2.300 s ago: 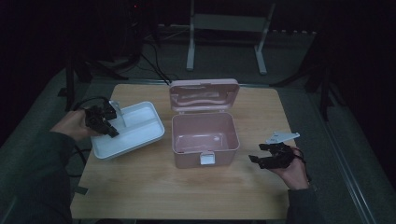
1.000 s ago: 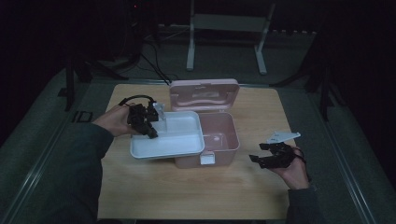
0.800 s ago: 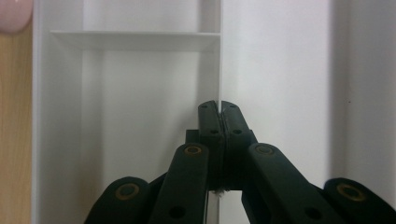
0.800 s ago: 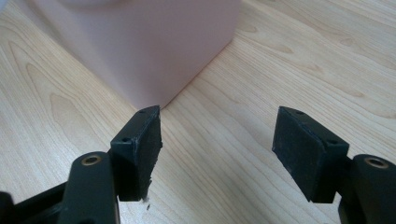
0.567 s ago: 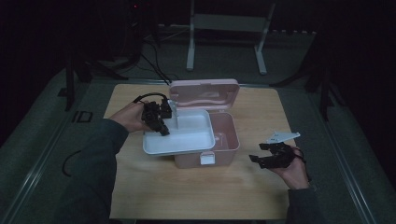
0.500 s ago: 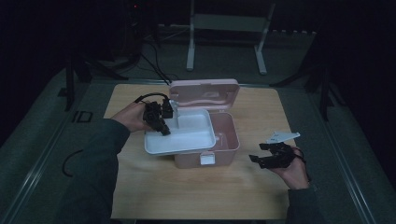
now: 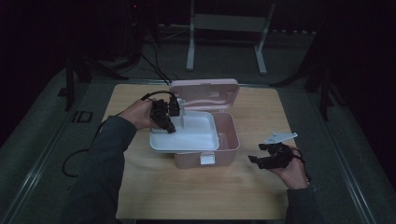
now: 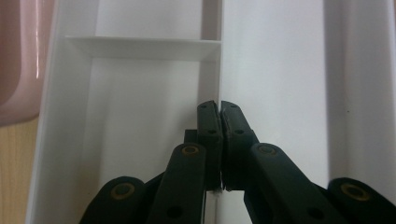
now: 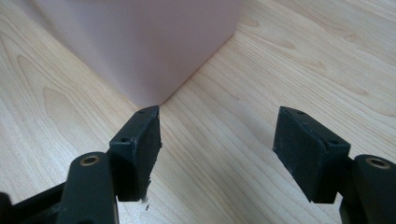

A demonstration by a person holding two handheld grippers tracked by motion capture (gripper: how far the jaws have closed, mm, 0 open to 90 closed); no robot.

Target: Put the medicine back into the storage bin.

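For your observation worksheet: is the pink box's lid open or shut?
Open. The lid stands raised behind the pink box, and the left gripper holds the white tray over the box's opening.

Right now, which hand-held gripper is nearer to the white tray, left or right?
Left. The left hand-held gripper is shut on the divider wall of the white tray, holding it over the open pink box. The right hand-held gripper rests open on the table, right of the box.

A dark lab or studio: wooden table, metal stand, floor cables.
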